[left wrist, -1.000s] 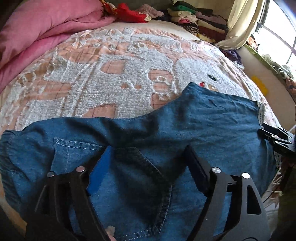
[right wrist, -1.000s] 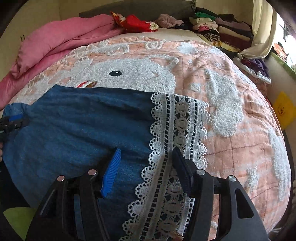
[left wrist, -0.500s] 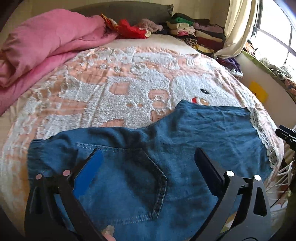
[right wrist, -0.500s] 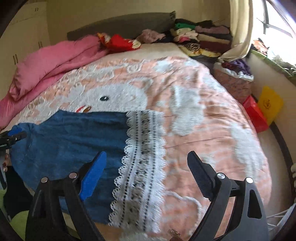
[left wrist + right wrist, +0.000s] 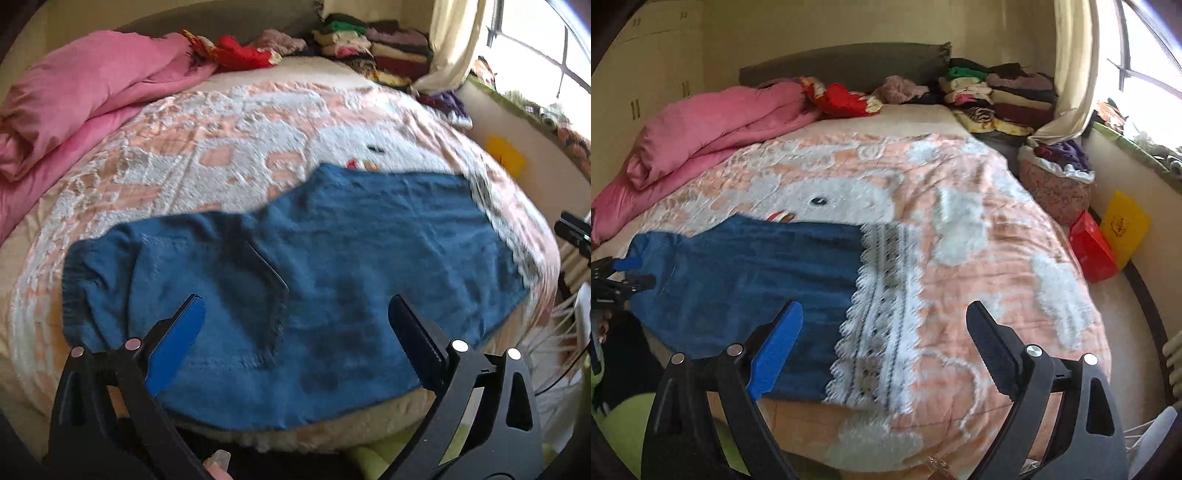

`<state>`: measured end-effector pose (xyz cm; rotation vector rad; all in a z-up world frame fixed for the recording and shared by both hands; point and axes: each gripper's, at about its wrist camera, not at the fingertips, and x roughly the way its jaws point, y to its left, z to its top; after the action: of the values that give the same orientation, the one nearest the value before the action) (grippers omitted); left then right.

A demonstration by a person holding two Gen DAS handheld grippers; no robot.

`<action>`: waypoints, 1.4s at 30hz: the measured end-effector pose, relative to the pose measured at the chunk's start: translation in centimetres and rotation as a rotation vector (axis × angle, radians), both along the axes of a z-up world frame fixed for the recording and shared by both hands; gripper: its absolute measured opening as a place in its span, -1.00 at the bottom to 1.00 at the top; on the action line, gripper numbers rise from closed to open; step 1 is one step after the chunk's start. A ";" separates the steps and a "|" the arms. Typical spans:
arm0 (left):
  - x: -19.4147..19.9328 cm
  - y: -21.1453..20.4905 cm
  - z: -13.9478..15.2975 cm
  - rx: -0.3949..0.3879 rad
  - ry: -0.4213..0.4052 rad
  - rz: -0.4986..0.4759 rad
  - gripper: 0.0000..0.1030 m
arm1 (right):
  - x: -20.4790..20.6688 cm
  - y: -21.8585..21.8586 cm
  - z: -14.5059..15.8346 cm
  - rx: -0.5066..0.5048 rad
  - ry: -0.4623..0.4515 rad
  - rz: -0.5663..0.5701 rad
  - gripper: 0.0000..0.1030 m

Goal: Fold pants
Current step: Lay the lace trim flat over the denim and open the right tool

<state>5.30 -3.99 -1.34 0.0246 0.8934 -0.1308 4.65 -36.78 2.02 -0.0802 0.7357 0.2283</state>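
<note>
pants lie crosswise, one end under each hand

the pants (image 5: pixel 332 280) are blue denim, lying flat on the bed (image 5: pixel 221 147) near its front edge, already doubled lengthwise by the look of it. their long axis runs left-right across both views, i.e. square to the way you're pointing. elastic waistband (image 5: pixel 79 280) is at the far left w/ a back pocket (image 5: pixel 240 302) next to it; the white lace cuff (image 5: pixel 882 314) is at the right end.

your left tongs (image 5: pixel 295 325) are spread wide w/ nothing between them, hanging above the pocket/waist part, not touching cloth. your right tongs (image 5: pixel 884 332) are also released and empty; their jaws have just been opening, and they sit above the lace cuff and the bare bedspread beside it. so left hand is nearer the waist, right hand nearer the cuff.

my read: next fold prob. brings one end over to the other along that long axis, so cuff to waist or vice versa. both ends are just below and ahead of the tongs; you'd need to dip down to pinch an edge. views are blurred, so the exact cuff edge is hard to place.
</note>
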 end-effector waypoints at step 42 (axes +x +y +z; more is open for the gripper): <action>-1.4 -3.9 0.1 0.086 0.015 -0.088 0.81 | -2.1 -0.3 -1.7 0.029 0.059 -0.022 0.90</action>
<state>3.90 -7.90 -1.28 0.1431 0.9123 -0.1754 2.58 -37.11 0.31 -0.0376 0.7911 0.2214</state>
